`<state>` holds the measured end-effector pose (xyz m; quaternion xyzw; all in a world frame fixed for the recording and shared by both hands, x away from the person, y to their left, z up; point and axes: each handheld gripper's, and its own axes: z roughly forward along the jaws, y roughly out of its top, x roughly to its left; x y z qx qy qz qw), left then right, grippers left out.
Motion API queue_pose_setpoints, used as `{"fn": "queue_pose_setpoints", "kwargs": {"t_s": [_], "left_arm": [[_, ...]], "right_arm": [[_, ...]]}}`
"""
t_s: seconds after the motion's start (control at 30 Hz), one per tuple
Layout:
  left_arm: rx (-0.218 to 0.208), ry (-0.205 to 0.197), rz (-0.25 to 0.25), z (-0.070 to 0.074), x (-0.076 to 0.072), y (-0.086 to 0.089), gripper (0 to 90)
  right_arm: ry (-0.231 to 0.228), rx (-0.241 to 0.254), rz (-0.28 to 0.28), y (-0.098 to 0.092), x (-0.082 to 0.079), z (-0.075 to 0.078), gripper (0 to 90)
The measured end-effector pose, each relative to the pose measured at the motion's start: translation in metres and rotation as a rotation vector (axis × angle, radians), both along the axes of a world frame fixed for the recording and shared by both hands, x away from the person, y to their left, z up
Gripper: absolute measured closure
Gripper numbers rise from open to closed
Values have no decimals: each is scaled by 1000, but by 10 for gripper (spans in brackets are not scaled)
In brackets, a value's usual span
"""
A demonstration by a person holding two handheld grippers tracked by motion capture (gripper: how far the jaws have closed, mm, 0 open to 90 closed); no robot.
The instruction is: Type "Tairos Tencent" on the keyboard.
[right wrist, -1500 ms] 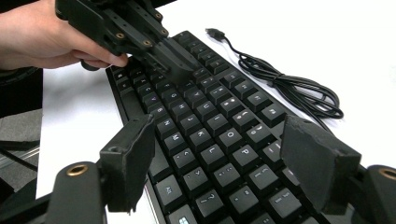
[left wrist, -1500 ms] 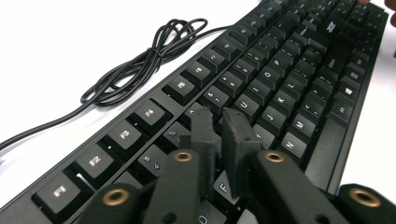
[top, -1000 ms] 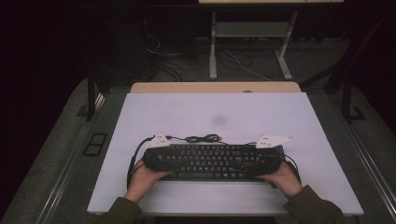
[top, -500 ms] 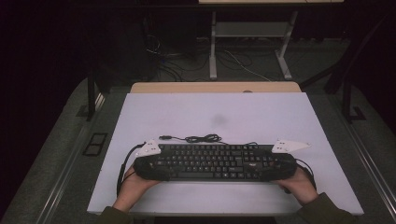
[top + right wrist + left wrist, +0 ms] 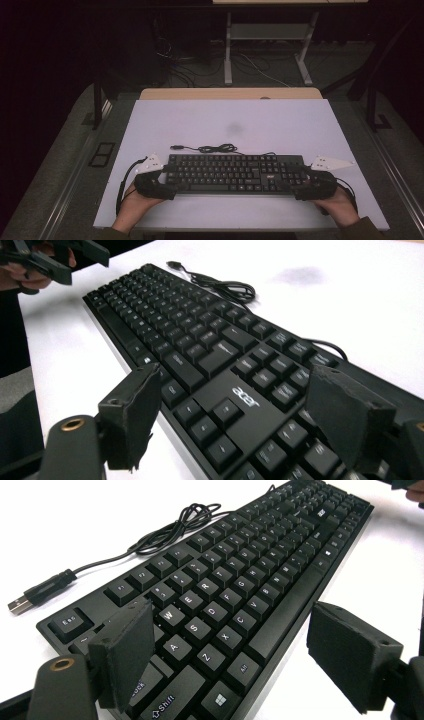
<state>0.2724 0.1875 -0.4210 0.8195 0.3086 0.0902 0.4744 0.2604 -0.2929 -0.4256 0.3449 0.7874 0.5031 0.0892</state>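
Note:
A black Acer keyboard (image 5: 235, 173) lies flat on the white tabletop (image 5: 240, 125), near its front edge. Its cable (image 5: 215, 148) coils behind it and ends in a loose USB plug (image 5: 20, 605). My left gripper (image 5: 165, 183) sits at the keyboard's left end. Its jaws have just been opening, and they now stand open over the keyboard (image 5: 240, 590) without pressing it. My right gripper (image 5: 303, 186) is at the right end, also open. There one pad hangs over the number keys (image 5: 280, 385) and the other off the front edge.
A faint dark smudge (image 5: 234, 129) marks the tabletop behind the cable. A wooden strip (image 5: 230, 93) borders the far edge. Beyond it stand metal desk legs (image 5: 228, 50) and floor cables in the dark. The other hand's gripper (image 5: 50, 260) shows far off.
Both grippers have slid outward along the keyboard to its two ends and slightly toward the person. The left jaws have spread. The keyboard has stayed about where it was.

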Motion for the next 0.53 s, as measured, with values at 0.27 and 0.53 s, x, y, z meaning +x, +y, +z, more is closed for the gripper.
{"fn": "queue_pose_setpoints", "kwargs": {"t_s": [0.27,0.53], "left_arm": [[-3,-4,-4,1,1,0,185],[-3,-7,-5,1,1,0,186]], "right_arm": [[5,-3,-9,-7,-3,-4,222],[2,-5,-16,-8,-3,-4,222]]}}
